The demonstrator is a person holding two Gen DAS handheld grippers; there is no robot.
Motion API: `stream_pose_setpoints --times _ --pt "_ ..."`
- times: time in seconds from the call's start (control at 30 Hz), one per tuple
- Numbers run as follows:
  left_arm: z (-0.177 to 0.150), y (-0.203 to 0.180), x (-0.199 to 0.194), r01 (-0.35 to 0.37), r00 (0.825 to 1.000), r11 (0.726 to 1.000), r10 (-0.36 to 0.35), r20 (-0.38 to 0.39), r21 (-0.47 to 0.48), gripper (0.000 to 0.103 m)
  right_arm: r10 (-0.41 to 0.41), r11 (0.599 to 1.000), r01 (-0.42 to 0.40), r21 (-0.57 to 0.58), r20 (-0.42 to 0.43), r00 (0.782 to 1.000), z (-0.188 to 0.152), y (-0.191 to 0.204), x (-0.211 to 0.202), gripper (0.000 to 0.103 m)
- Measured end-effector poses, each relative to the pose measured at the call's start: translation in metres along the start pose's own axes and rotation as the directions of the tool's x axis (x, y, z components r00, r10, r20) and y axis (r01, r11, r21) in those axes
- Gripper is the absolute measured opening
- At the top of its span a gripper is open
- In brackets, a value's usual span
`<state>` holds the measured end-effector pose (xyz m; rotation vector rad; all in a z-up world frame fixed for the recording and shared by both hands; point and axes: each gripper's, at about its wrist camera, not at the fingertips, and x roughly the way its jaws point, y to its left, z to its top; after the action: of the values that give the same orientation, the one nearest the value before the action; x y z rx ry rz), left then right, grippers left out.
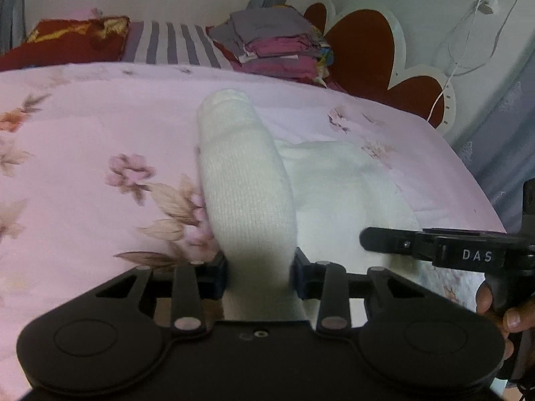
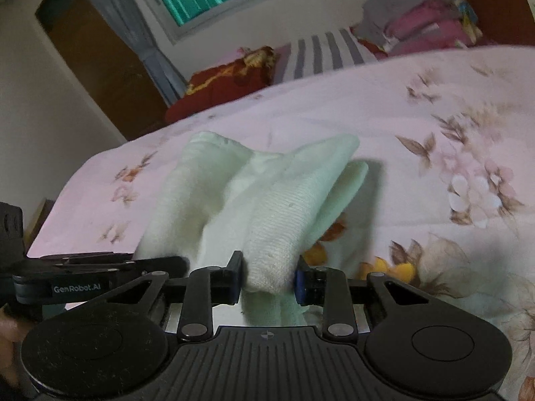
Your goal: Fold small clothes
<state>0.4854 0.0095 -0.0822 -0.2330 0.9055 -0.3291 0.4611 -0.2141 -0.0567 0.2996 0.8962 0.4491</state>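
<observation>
Holding one small white knitted garment, sock-like ribbed cloth, pinched at two spots and lifted off the pink floral bedspread. Left gripper has its jaws drawn narrow onto a thick roll of the knit; the pads press the cloth on both sides, and the free end runs away from the camera toward the head of the bed. Right gripper is likewise narrow, clamped on another bunched end of the same white piece, which fans out ahead of it in loose flaps. In the left wrist view the right gripper's black finger comes in from the bed's right edge, just beside the cloth. A hand shows on its handle at the frame's right edge.

Progress, as a judgement: early to middle of this item. Both grips are set and the piece is raised, but it looks rumpled, with no flat crease or tidy fold visible yet. Left to do: bring the ends together or lay it down flat, press the fold, then release and set it aside.

Near the head of the bed sits a stack of folded grey and magenta clothes, likely finished items, so part of the batch seems done. Beside it lie a grey-and-white striped pillow and a dark red cushion with gold pattern. No other unfolded clothes are visible on the bedspread; whether more wait out of frame I can't tell.
</observation>
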Motion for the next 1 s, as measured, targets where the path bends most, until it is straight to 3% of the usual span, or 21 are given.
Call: stream_pose_setpoints --times 0.4,0.57,0.7,0.77,0.8,0.87,0.93,1.0 --pt "-0.012 0.107 -0.099 -0.054 0.998 0.998 0.055 0.039 -0.012 0.036 0.051 0.996 -0.051 -0.074 0.006 0.999 -0.017 0.136 0.033 0.029" --pt "-0.016 0.17 -0.124 0.002 0.999 0.999 0.001 0.046 -0.054 0.036 0.07 0.994 -0.069 -0.082 0.0 0.998 -0.026 0.19 0.067 0.029" --pt "-0.021 0.213 -0.118 0.036 0.999 0.994 -0.035 0.02 -0.103 0.037 0.077 0.996 -0.077 -0.036 -0.006 0.997 -0.032 0.209 0.099 0.029" --pt "-0.028 0.23 -0.1 0.051 0.998 0.991 -0.056 -0.03 -0.127 0.042 0.054 0.998 -0.054 -0.042 -0.022 0.998 -0.038 0.214 0.118 0.029" --pt "-0.034 0.239 -0.089 0.031 0.998 0.989 -0.038 -0.051 -0.145 0.059 0.035 0.998 -0.036 -0.045 -0.032 0.999 -0.041 0.214 0.128 0.029" --pt "-0.043 0.252 -0.086 0.077 0.997 0.973 -0.079 -0.002 -0.217 0.062 -0.025 0.999 0.023 -0.022 -0.078 0.997 -0.049 0.197 0.157 0.032" --pt "-0.043 0.252 -0.09 0.089 0.996 0.972 -0.09 0.003 -0.218 0.062 0.015 0.998 -0.011 0.065 -0.06 0.998 -0.052 0.179 0.161 0.036" --pt "-0.04 0.251 -0.095 0.075 0.997 0.978 -0.077 -0.003 -0.194 0.064 0.018 0.998 -0.015 0.059 -0.06 0.998 -0.049 0.177 0.158 0.036"
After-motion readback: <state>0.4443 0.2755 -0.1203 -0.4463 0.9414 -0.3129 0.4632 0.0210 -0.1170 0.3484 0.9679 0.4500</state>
